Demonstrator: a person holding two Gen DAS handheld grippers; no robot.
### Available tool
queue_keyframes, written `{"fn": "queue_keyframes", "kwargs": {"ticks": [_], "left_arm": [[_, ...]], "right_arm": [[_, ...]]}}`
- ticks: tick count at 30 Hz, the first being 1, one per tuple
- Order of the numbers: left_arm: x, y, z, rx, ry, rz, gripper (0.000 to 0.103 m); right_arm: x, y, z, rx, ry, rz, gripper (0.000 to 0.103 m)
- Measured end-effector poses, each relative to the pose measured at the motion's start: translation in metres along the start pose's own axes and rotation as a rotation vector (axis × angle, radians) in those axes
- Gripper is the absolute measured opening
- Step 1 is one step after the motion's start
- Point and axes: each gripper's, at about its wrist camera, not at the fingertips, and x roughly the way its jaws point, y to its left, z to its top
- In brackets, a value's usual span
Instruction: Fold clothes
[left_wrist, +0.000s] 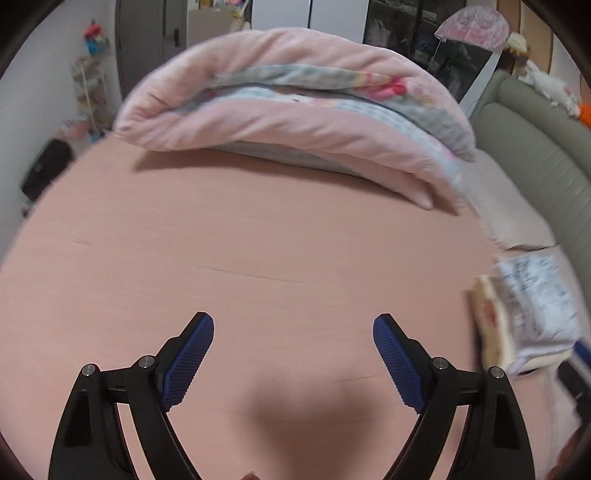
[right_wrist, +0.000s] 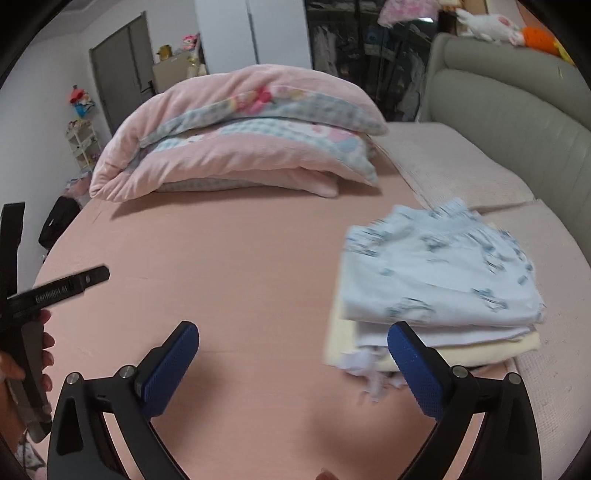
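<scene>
A stack of folded clothes (right_wrist: 439, 280) lies on the pink bed sheet (right_wrist: 240, 258), right of centre in the right wrist view: a pale blue printed garment on top, white and cream pieces under it. The stack also shows blurred at the right edge of the left wrist view (left_wrist: 528, 310). My right gripper (right_wrist: 291, 332) is open and empty, just left of and in front of the stack. My left gripper (left_wrist: 293, 325) is open and empty over bare sheet (left_wrist: 240, 258). Its body shows at the left of the right wrist view (right_wrist: 55, 288), held in a hand.
A folded pink and checked quilt (right_wrist: 240, 136) lies at the far side of the bed; it also shows in the left wrist view (left_wrist: 295, 107). A grey padded headboard (right_wrist: 517, 110) stands at the right. A dark bag (right_wrist: 59, 221) and a shelf (right_wrist: 83, 144) stand beyond the left edge.
</scene>
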Motion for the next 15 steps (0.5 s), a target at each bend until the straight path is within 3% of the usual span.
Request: {"fn": "queue_keyframes", "kwargs": {"ticks": [7,15], "left_arm": [[-0.024,0.059,-0.018,-0.058,-0.018,0.032,0.089],[-0.097,0.093,-0.072,-0.049,-0.092,-0.002,0.089]], "right_arm": [[-0.016,0.047,-0.009,-0.019,0.005,0.043,0.102],[-0.075,0.074,-0.046,-0.001,-0.002,0.061,0.102]]}}
